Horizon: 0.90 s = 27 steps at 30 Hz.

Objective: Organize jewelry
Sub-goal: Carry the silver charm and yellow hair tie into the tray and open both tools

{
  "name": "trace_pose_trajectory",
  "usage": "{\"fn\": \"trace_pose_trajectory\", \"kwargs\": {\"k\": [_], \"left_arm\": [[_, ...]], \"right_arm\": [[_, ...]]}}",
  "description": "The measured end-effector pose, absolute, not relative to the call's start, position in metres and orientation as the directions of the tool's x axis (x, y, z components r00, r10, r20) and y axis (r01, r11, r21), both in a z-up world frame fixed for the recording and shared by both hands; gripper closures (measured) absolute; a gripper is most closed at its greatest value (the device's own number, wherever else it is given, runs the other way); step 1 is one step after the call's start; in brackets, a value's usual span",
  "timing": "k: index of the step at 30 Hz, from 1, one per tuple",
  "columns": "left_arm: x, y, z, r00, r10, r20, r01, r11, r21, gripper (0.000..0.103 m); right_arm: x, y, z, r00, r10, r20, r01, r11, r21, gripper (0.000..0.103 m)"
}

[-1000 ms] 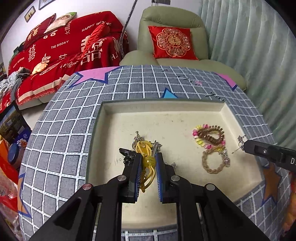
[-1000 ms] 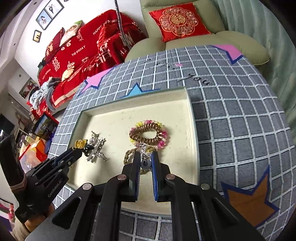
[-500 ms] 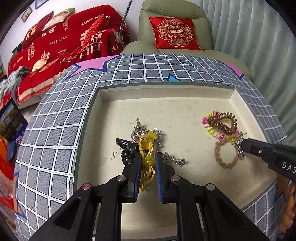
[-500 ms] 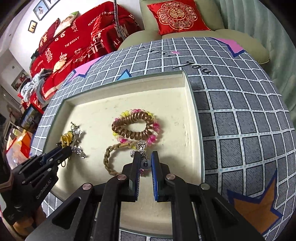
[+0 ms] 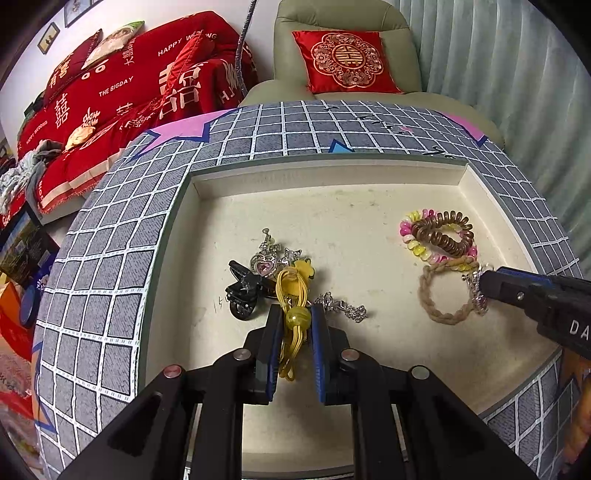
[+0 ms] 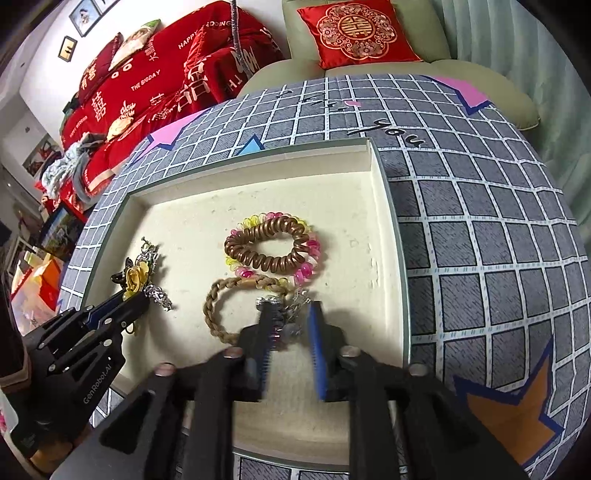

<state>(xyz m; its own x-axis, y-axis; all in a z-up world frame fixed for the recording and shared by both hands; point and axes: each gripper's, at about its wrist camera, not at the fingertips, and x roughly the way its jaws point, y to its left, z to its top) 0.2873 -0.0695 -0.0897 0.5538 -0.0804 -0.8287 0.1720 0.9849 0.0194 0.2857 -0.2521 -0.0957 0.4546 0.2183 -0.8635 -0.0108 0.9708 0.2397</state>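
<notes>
Your table [image 5: 110, 229] wears a grey grid cloth with coloured stars, and behind it stand a sofa [image 5: 122, 92] draped in red and a green armchair [image 5: 343, 22] with one red cushion [image 5: 347, 61]. On the table sits one shallow cream tray [image 5: 332, 173], and all the jewelry lies in it, in two clusters well apart.

The right-hand cluster counts three loops touching one another: a brown spiral hair tie [image 6: 269, 243] lying on a pink-and-yellow beaded bracelet [image 6: 310, 266], and just below them a braided tan bracelet [image 6: 218, 310]. A small silver charm piece [image 6: 291, 314] lies against that braid, between the jaws of your right gripper [image 6: 291, 314]; those jaws have just been opening and now stand apart around it.

In the left cluster, a black hair clip [image 5: 243, 291], a silver heart pendant [image 5: 264, 264] and a silver chain [image 5: 343, 308] crowd round your left gripper [image 5: 295, 317], whose jaws are clamped on a yellow cord bracelet [image 5: 293, 295] by its bead.
</notes>
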Motion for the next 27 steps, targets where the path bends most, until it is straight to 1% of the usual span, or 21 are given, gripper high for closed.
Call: {"fn": "trace_pose_trajectory", "kwargs": {"k": [2,8,11,24,25,26,27], "left_arm": [[0.287,-0.070,-0.089,0.553,-0.078,-0.830,0.172,0.985,0.023,0.079],[0.284,-0.072,-0.084,0.564,-0.068,-0.823,0.173,0.984,0.037,0.079],[0.284,-0.073,-0.080,0.567,-0.065,-0.821,0.171,0.984,0.041,0.079],[0.280,-0.073,-0.068,0.581,-0.078,-0.810,0.177,0.984,0.032,0.079],[0.280,-0.072,-0.067,0.580,-0.077,-0.811,0.174,0.984,0.031,0.069],[0.280,-0.071,-0.067,0.579,-0.073,-0.812,0.168,0.985,0.031,0.050],[0.280,-0.069,-0.065,0.587,-0.063,-0.807,0.151,0.988,0.033,0.000]], "right_arm": [[0.285,-0.253,-0.096,0.456,0.217,-0.863,-0.009,0.971,0.239,0.060],[0.279,-0.255,-0.088,0.472,0.243,-0.847,-0.006,0.962,0.273,0.059],[0.275,-0.256,-0.078,0.491,0.251,-0.834,-0.009,0.959,0.283,0.050],[0.265,-0.264,-0.054,0.527,0.261,-0.809,-0.007,0.953,0.303,0.049],[0.265,-0.264,-0.053,0.528,0.261,-0.808,-0.006,0.953,0.304,0.049],[0.264,-0.265,-0.053,0.530,0.261,-0.807,-0.006,0.953,0.304,0.049],[0.264,-0.265,-0.052,0.531,0.261,-0.806,-0.006,0.952,0.305,0.049]]}}
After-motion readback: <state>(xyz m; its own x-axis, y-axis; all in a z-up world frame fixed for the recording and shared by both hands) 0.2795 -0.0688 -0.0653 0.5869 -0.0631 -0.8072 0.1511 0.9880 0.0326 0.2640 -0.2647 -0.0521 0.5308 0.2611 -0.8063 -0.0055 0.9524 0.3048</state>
